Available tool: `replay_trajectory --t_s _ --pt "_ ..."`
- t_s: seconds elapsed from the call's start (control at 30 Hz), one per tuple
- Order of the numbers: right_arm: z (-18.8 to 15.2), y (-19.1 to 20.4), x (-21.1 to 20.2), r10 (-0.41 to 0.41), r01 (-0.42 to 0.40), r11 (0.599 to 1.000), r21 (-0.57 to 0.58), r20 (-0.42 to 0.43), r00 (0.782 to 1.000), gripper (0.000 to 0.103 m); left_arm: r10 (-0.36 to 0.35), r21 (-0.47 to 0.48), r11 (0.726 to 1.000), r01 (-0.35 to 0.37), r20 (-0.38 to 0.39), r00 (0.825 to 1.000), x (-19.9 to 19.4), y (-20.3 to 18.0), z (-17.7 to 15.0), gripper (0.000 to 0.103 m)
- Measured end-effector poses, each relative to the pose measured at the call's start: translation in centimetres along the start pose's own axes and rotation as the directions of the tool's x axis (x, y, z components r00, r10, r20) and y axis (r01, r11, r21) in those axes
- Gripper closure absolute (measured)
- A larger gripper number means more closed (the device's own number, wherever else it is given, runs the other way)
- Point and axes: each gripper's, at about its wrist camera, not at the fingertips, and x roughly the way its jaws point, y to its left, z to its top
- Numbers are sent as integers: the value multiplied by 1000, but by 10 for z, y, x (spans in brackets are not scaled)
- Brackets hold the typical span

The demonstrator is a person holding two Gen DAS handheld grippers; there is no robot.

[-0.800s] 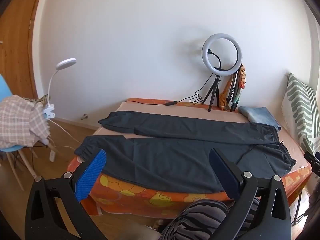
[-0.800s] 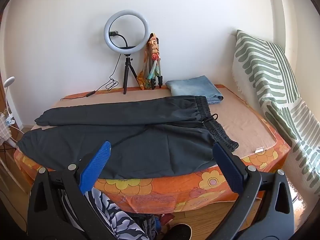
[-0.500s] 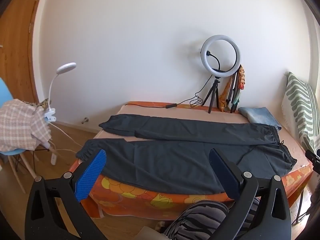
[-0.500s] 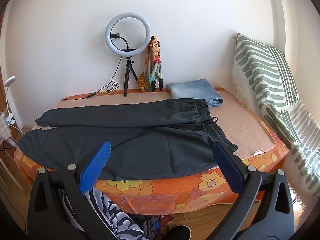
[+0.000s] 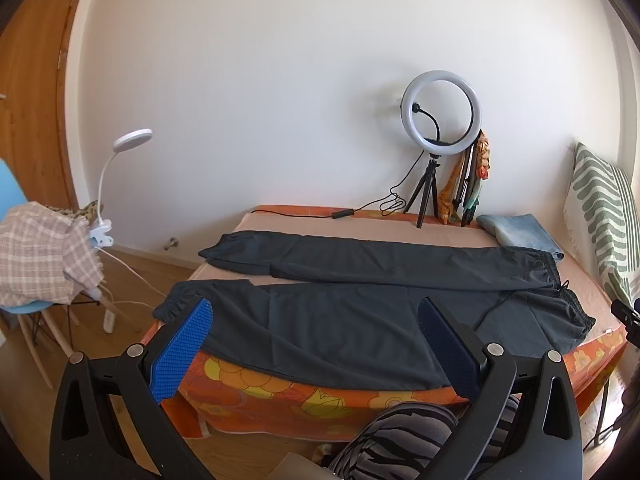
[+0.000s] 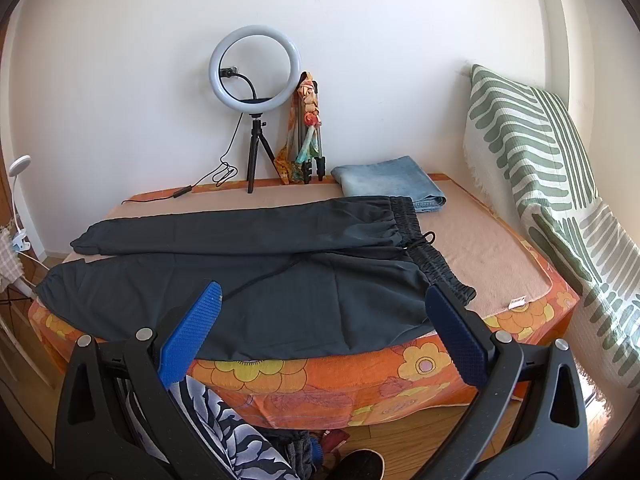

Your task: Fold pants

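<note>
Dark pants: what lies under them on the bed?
Under the dark pants shows a tan sheet, over an orange floral cover at the bed's edge. Anything directly beneath the fabric is hidden.

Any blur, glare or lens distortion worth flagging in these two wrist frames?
Left wrist: sharp, even daylight, strong fisheye bending of the door, dark vignette corners. Right wrist: equally sharp, pants evenly lit, sun patches on the striped throw, no glare.

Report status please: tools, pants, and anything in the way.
Left tool open, right tool open, both empty. Pants spread flat on bed, unfolded. Folded jeans beyond waistband, apart from it.
</note>
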Motion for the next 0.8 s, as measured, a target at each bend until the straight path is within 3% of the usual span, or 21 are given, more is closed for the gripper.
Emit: replay_trajectory --t_s 0.8 --pt "0 0 -1 3 -3 1000 3 1 1000 0 -3 2 1000 3 14 1000 -3 -3 2 1"
